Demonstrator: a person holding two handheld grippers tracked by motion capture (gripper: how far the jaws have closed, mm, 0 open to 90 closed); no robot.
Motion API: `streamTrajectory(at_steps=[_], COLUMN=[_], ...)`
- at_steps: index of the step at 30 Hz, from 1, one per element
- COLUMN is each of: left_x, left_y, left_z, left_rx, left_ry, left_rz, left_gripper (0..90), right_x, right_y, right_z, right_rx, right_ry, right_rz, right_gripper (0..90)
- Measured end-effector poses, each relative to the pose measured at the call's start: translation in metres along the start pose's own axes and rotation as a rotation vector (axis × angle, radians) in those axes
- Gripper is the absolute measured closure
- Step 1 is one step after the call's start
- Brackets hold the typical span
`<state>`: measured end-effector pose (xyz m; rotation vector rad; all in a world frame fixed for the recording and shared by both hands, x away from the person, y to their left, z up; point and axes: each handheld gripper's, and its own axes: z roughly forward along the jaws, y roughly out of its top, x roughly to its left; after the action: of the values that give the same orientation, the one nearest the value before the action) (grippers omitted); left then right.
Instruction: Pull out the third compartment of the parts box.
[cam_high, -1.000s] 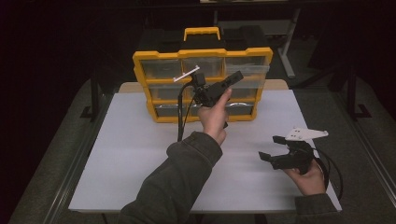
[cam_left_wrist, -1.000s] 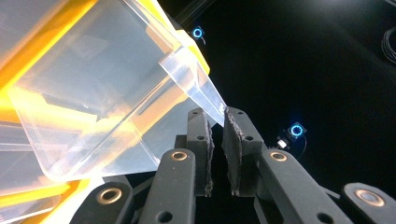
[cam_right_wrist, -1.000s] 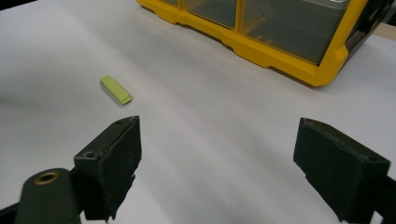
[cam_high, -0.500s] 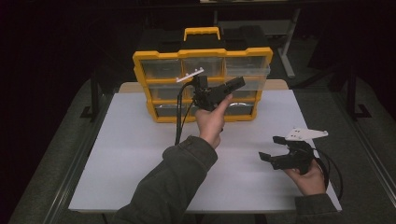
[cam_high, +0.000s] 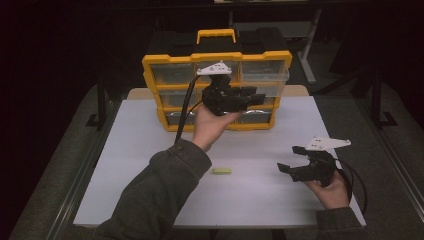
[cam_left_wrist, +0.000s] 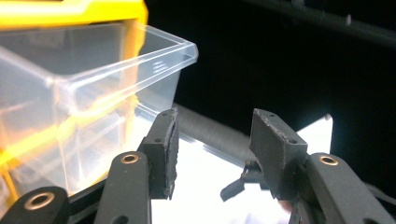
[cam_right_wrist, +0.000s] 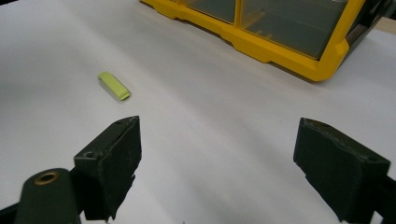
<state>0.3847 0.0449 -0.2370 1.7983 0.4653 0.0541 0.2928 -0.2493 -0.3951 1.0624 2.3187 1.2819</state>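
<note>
Left hand-held gripper (cam_high: 252, 96) raised at the yellow organizer (cam_high: 175, 107), far centre of the counter (cam_high: 130, 165). Jaws half apart, just been opening, nothing between them. Clear drawer (cam_left_wrist: 88, 88) pulled out at upper right of the organizer, just beside the jaws. Right hand-held gripper (cam_high: 291, 161) near right, jaws wide, empty. Small green block (cam_high: 220, 171) lies near centre on the counter.

The room is dark and only the white table (cam_high: 150, 165) looks bright. Up close the table glares white. The clear drawer (cam_left_wrist: 93, 79) is blurry and shiny at its rim. The yellow box (cam_high: 220, 55) looks soft and grainy from above.
</note>
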Motion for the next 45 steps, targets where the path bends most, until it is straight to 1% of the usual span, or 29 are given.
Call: streamTrajectory(at_steps=[3,5,6,7,10,12,16,18,19,21,23,26,30,31,33,37,39,42,45], left_x=[-0.002,-0.004,-0.004,-0.004,-0.005,-0.005,-0.003,-0.001,0.0,0.003,0.006,0.009,0.014,0.015,0.018,0.024,0.027,0.032,0.036], left_y=[0.011,0.018,0.021,0.025,0.034,0.04,0.051,0.056,0.059,0.064,0.069,0.077,0.085,0.086,0.087,0.086,0.085,0.084,0.082], left_z=[-0.002,-0.004,-0.005,-0.005,-0.007,-0.007,-0.006,-0.004,-0.003,-0.001,0.003,0.009,0.017,0.019,0.022,0.028,0.031,0.033,0.037], left_rx=[0.043,0.078,0.098,0.117,0.171,0.202,0.246,0.265,0.276,0.294,0.314,0.344,0.37,0.377,0.392,0.409,0.419,0.432,0.442], left_ry=[-0.008,-0.018,-0.023,-0.017,-0.016,-0.026,-0.031,-0.024,-0.025,-0.01,-0.006,0.004,0.003,0.003,0.003,0.001,0.007,0.009,0.008], left_rz=[0.073,0.11,0.135,0.161,0.227,0.26,0.303,0.331,0.333,0.34,0.344,0.361,0.372,0.368,0.374,0.36,0.358,0.338,0.329], left_gripper=[50.5,49.7,49.1,48.2,46.9,46.2,42.6,41.3,40.6,40.1,40.0,40.7,42.3,43.0,44.0,44.1,44.0,45.1,46.0], right_x=[-0.001,-0.001,-0.001,-0.001,-0.002,-0.002,-0.002,-0.002,-0.003,-0.003,-0.003,-0.004,-0.005,-0.005,-0.005,-0.005,-0.005,-0.006,-0.006], right_y=[0.0,0.0,0.0,0.0,0.0,0.0,0.0,0.0,0.0,0.0,0.0,0.0,0.0,0.0,0.0,0.0,0.0,0.0,0.0], right_z=[0.0,-0.001,-0.001,-0.001,-0.001,-0.001,0.0,0.0,0.0,0.0,-0.001,-0.001,-0.001,-0.001,-0.002,-0.002,-0.001,-0.001,-0.002], right_rx=[-0.003,-0.003,-0.006,-0.008,-0.011,-0.011,-0.01,-0.009,-0.01,-0.01,-0.011,-0.016,-0.017,-0.017,-0.018,-0.017,-0.018,-0.017,-0.018], right_ry=[0.003,0.005,0.006,0.005,0.009,0.01,0.012,0.012,0.013,0.013,0.013,0.015,0.017,0.018,0.019,0.021,0.022,0.024,0.025], right_rz=[-0.003,0.001,-0.004,-0.004,0.001,0.002,0.0,0.0,0.002,0.009,0.007,0.007,0.01,0.012,0.012,0.014,0.012,0.01,0.011], right_gripper=[14.1,14.0,14.0,14.0,14.0,14.0,14.0,14.0,14.0,14.0,14.0,14.1,14.0,14.0,14.1,14.0,14.1,14.1,14.1])
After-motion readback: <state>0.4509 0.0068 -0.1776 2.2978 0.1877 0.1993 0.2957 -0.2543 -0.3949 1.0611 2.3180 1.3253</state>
